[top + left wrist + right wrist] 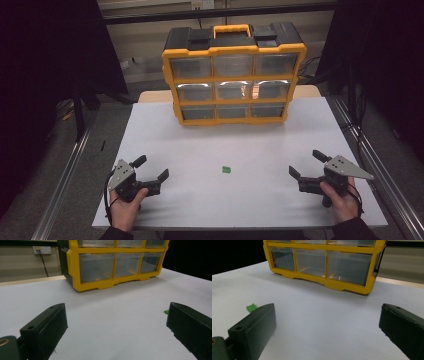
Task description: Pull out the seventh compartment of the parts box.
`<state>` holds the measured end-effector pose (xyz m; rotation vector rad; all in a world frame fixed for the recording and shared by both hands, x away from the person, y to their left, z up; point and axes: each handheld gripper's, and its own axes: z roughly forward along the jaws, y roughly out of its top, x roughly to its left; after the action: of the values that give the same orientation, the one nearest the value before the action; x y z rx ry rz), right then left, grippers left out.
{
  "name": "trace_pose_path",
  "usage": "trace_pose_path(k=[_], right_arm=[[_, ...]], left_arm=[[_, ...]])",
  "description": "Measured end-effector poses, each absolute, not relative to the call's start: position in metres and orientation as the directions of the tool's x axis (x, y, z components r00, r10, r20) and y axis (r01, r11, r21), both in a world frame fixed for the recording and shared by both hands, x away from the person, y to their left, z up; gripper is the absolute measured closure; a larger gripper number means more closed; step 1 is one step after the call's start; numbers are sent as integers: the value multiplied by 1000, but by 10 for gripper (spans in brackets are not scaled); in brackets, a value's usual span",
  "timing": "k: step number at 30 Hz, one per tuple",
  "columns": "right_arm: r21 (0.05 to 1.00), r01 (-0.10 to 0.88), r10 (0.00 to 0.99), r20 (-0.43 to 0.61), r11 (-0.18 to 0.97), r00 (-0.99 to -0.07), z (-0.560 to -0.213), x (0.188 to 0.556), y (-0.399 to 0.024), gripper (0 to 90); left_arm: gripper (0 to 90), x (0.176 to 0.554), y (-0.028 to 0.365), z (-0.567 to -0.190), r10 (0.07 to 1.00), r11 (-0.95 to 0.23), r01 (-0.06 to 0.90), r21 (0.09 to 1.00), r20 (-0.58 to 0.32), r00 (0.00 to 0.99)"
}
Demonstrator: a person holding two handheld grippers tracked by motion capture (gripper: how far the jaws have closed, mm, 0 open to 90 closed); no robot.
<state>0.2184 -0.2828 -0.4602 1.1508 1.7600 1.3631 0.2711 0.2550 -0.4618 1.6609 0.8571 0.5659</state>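
Note:
A yellow and black organiser cabinet (234, 75) with clear drawers stands upright at the far middle of the white table (200, 145). A small green piece (226, 169) lies on the table between the two hands. My left gripper (152, 167) rests near the front left, held by a hand, jaws wide apart and empty. My right gripper (306, 163) rests near the front right, also open with nothing between its jaws. The left gripper view has the green piece (166, 311) peeking out beside the right jaw and the cabinet (110, 265) ahead. The right gripper view has the green piece (251, 307) behind the left jaw.
Metal rails (65, 175) run along both sides of the table. A wall socket with a cable (41, 250) sits behind the cabinet. Dark floor and curtains surround the table.

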Motion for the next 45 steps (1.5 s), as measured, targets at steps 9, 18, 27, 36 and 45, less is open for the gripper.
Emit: trace_pose_path(k=[9,18,27,36,45], right_arm=[[964,256,902,44,75,-430,-461,219,-285,10],[965,249,899,40,78,-436,-461,218,-284,10],[966,246,898,36,82,-439,-462,219,-284,10],[967,239,895,27,90,-446,-462,220,-282,10],[967,240,893,28,90,-450,-462,221,-282,11]], left_arm=[[46,274,251,-460,779,-132,248,960,-54,625],[46,280,237,-458,754,-157,242,958,-42,655],[46,288,225,-454,747,-176,222,959,-17,664],[47,300,218,-453,748,-158,213,964,-24,664],[46,316,202,-450,731,-202,158,966,41,681]])
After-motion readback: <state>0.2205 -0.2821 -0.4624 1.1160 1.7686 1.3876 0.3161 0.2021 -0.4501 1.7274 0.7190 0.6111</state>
